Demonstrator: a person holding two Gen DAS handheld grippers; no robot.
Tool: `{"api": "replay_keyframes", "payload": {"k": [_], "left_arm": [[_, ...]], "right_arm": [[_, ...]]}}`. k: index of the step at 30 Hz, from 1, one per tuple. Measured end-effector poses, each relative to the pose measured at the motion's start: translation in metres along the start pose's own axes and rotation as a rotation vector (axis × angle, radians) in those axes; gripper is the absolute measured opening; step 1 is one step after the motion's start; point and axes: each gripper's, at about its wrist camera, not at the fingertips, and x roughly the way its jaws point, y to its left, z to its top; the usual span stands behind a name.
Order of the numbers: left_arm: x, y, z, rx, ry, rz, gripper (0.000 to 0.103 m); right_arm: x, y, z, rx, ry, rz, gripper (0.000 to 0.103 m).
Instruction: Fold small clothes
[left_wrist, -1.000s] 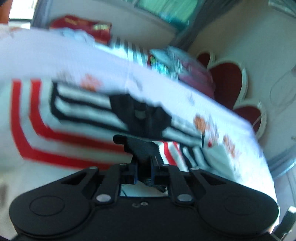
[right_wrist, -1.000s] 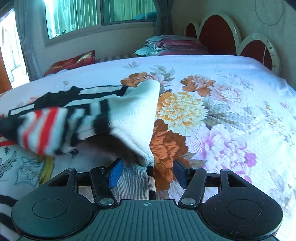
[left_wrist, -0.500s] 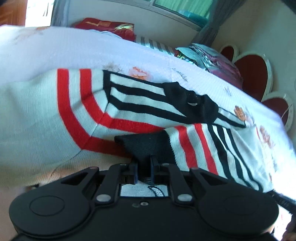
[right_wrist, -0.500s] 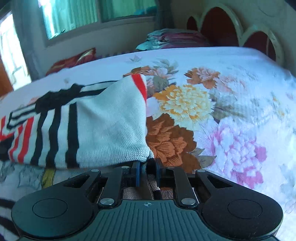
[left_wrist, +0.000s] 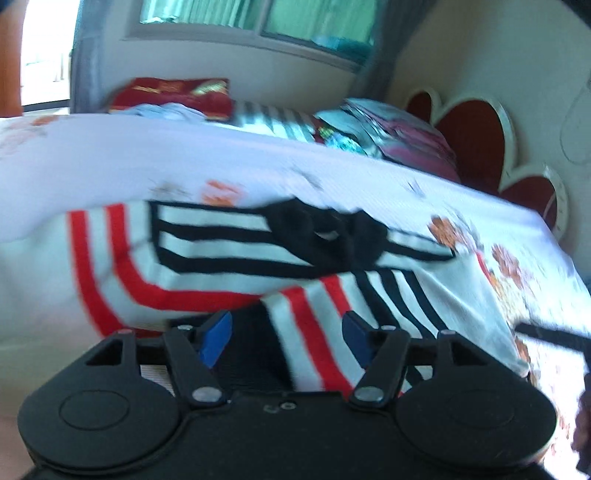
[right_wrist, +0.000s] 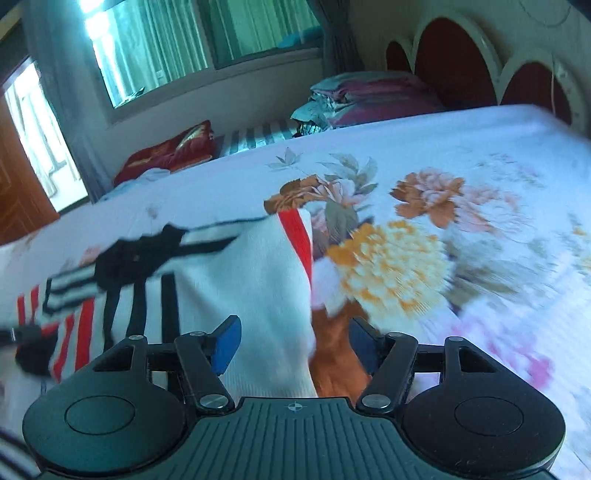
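Note:
A small white knitted sweater with red and black stripes and a black collar lies on the bed, with a striped part folded over its body. My left gripper sits low at its near edge, jaws opening. The striped fold lies loose between the blue pads without being pinched. In the right wrist view the sweater shows its white side edge running between the fingers of my right gripper. Its jaws are opening too, and the pads stand clear of the cloth.
The floral bedsheet stretches to the right of the sweater. A stack of folded bedding and a red cushion lie at the far side by the window. A red and white headboard closes the right end.
Half a second ago both grippers were shut on the sweater's fabric. Now both sets of jaws have parted and the cloth lies loose on the bed. The right gripper has shifted sideways.

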Motion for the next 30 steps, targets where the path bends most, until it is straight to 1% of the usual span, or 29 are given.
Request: {"api": "replay_keyframes", "payload": {"k": [2,4,6,7,8,9,10,11,13,16,19,21,23,25,28,30], "left_arm": [[0.01,-0.006,-0.004,0.02,0.013,0.0,0.064],[0.022,-0.008,-0.007,0.031,0.03,0.015,0.063],[0.029,-0.003,-0.017,0.029,0.052,0.029,0.063],[0.03,-0.003,-0.019,0.042,0.04,0.03,0.063],[0.028,-0.002,-0.022,0.061,0.038,0.032,0.063],[0.028,-0.003,-0.023,0.075,0.037,0.035,0.063],[0.028,-0.003,-0.023,0.08,0.038,0.038,0.063],[0.028,-0.003,-0.023,0.079,0.039,0.04,0.063],[0.028,-0.003,-0.023,0.08,0.043,0.042,0.064],[0.027,-0.002,-0.024,0.108,0.044,0.04,0.064],[0.026,-0.004,-0.022,0.125,0.052,0.051,0.064],[0.02,-0.006,-0.016,0.103,0.038,0.059,0.061],[0.013,-0.01,-0.01,0.093,0.003,0.04,0.061],[0.015,-0.018,-0.004,0.113,-0.009,0.023,0.063],[0.03,-0.029,0.002,0.138,0.011,0.013,0.064],[0.044,-0.027,0.001,0.133,0.055,0.024,0.064]], "right_arm": [[0.021,0.003,0.011,-0.013,0.01,-0.005,0.065],[0.043,0.004,0.021,-0.027,0.023,-0.008,0.065],[0.063,-0.001,0.031,-0.005,0.035,-0.012,0.064],[0.072,-0.004,0.036,0.014,0.04,-0.012,0.055],[0.081,-0.008,0.041,0.036,0.051,-0.008,0.047],[0.088,-0.011,0.046,0.062,0.056,0.005,0.036],[0.093,-0.014,0.051,0.085,0.059,0.016,0.03],[0.098,-0.015,0.054,0.096,0.062,0.02,0.026],[0.102,-0.015,0.058,0.088,0.063,0.012,0.012],[0.101,-0.013,0.052,-0.032,0.02,-0.078,0.011],[0.097,-0.011,0.051,-0.055,0.006,-0.092,0.012],[0.087,-0.007,0.053,-0.057,-0.025,-0.106,0.012],[0.074,0.0,0.056,-0.057,-0.05,-0.089,0.012],[0.065,0.012,0.055,-0.077,-0.056,-0.046,0.012],[0.065,0.041,0.048,-0.142,-0.027,0.009,0.012],[0.068,0.057,0.04,-0.184,-0.021,0.013,0.012]]}}
